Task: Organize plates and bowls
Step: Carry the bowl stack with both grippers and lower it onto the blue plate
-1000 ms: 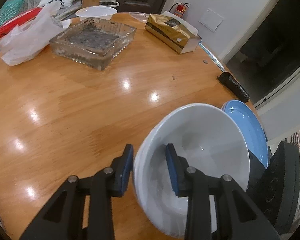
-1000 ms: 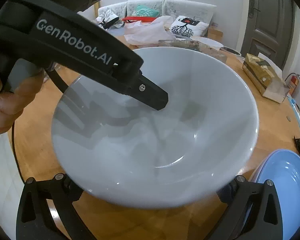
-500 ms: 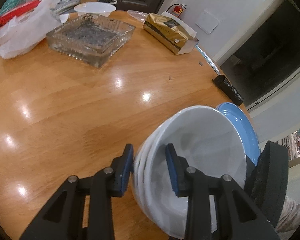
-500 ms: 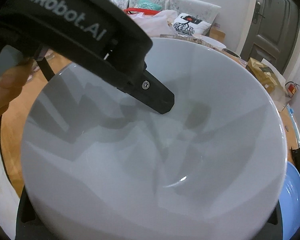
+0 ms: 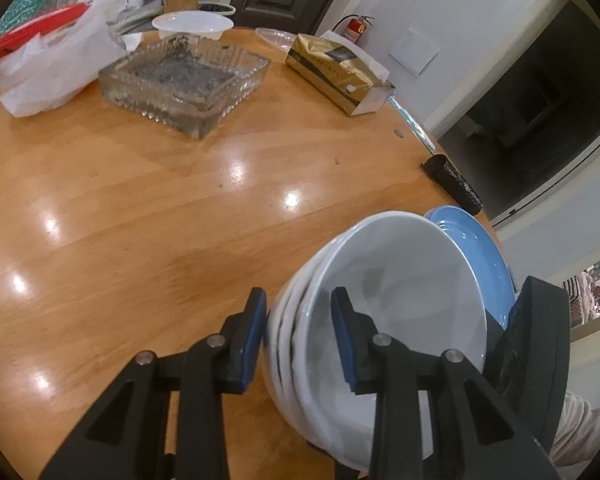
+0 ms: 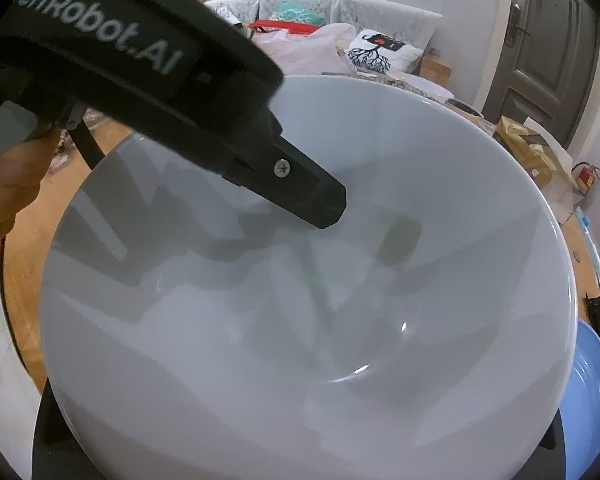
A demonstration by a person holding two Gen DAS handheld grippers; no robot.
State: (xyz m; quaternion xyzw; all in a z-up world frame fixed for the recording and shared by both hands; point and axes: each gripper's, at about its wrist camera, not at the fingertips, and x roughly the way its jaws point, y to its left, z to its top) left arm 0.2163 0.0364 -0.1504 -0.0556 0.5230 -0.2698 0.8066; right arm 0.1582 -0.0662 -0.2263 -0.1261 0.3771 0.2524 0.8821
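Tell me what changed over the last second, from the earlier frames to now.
The stack of white ceramic bowls tilted up and came closer to the right wrist camera, filling its view and exposing the nested rims. The left gripper kept its grip on the stack's rim; nothing was released. The right gripper's fingers are hidden beneath the bowls. The blue plate and round wooden table stayed put.
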